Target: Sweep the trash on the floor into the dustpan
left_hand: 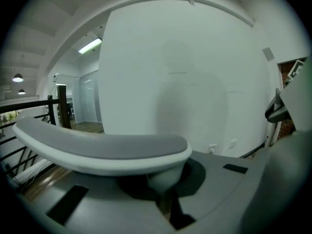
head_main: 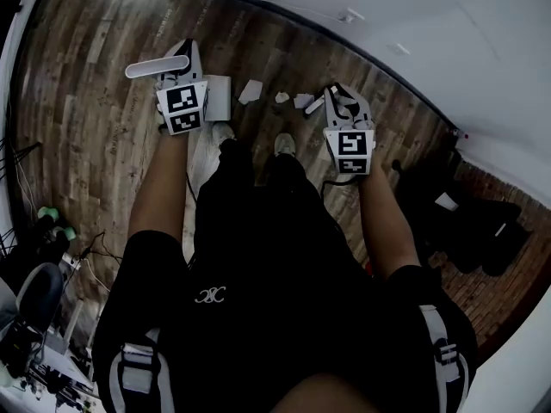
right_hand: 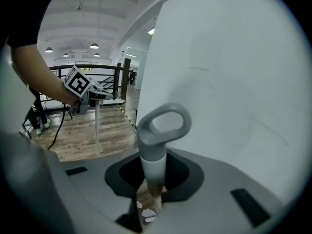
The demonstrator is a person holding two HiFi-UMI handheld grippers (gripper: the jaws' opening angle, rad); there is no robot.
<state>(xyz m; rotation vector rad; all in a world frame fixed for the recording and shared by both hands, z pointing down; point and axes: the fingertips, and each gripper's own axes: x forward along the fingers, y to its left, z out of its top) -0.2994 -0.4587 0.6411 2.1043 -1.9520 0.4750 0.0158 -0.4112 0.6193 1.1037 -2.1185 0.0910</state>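
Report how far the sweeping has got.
Done: left gripper grips the dustpan handle, right gripper the broom handle. In hand: dustpan stands beside the paper scraps. Left: the scraps lie on the floor, none visibly in the dustpan.

**Legible marks: entry**

- Shirt [head_main: 258, 256]: a small white emblem [head_main: 209, 295] on the black cloth, formed of two interlocked curls. It cannot be read as letters with any certainty.
- Left cube [head_main: 182, 108], on the left gripper [head_main: 183, 58]: black-and-white square markers on two faces. They are pattern only, without letters or digits. One face also shows in the right gripper view [right_hand: 78, 83].
- Right cube [head_main: 349, 151], on the right gripper [head_main: 340, 95]: markers of the same kind, pattern only.
- No readable words, numbers or brand names appear elsewhere.
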